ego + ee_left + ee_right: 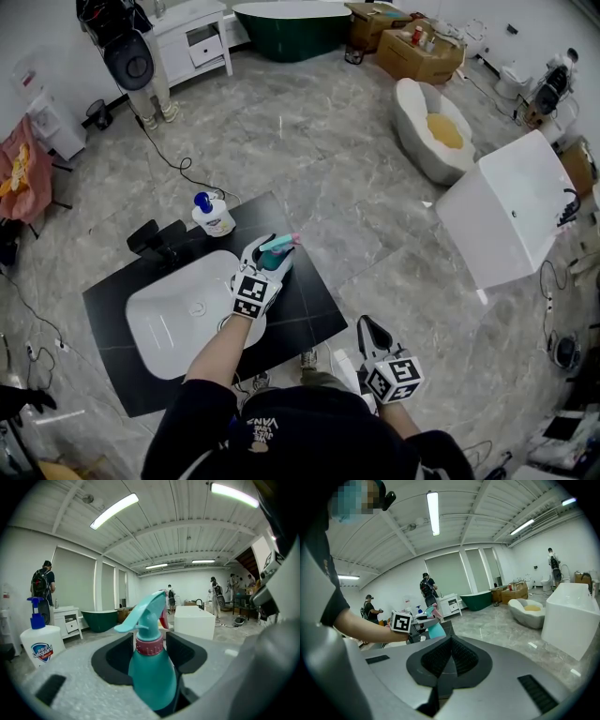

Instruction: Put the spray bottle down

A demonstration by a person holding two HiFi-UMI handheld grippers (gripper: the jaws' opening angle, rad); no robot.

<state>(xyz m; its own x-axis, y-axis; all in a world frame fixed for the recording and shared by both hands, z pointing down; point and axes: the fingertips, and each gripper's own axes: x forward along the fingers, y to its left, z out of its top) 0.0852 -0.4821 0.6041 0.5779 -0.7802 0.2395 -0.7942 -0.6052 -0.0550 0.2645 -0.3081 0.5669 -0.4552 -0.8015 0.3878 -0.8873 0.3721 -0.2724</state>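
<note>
- The right gripper [368, 330] is held low against the person's body, its jaws together with nothing between them.
- A black countertop [300, 309] lies flat on a grey marbled floor [309, 178], with a white basin [178, 314] sunk into it.
- The left gripper [272, 258] is over the countertop just right of the basin, clamped on the spray bottle [151, 667]. Whether the bottle's base touches the slab cannot be told.
- The spray bottle stands upright between the jaws. It has a teal body, a dull pink collar, a teal trigger head and a pink nozzle.
- Beyond the basin are a black faucet [157, 239] and a white soap bottle [214, 217] with a blue pump, at the countertop's far edge.
- Farther off stand a white rectangular tub [511, 211], an oval tub [431, 131] with a yellow inside, a dark green bathtub [292, 28], a white cabinet [192, 37] and cardboard boxes [417, 52].
- Only the gripper views show the ribbed ceiling with its strip lights [115, 510] and a person with a backpack [43, 585] by the cabinet.
- The right gripper view alone shows the left gripper's marker cube [402, 621] from the side.
</note>
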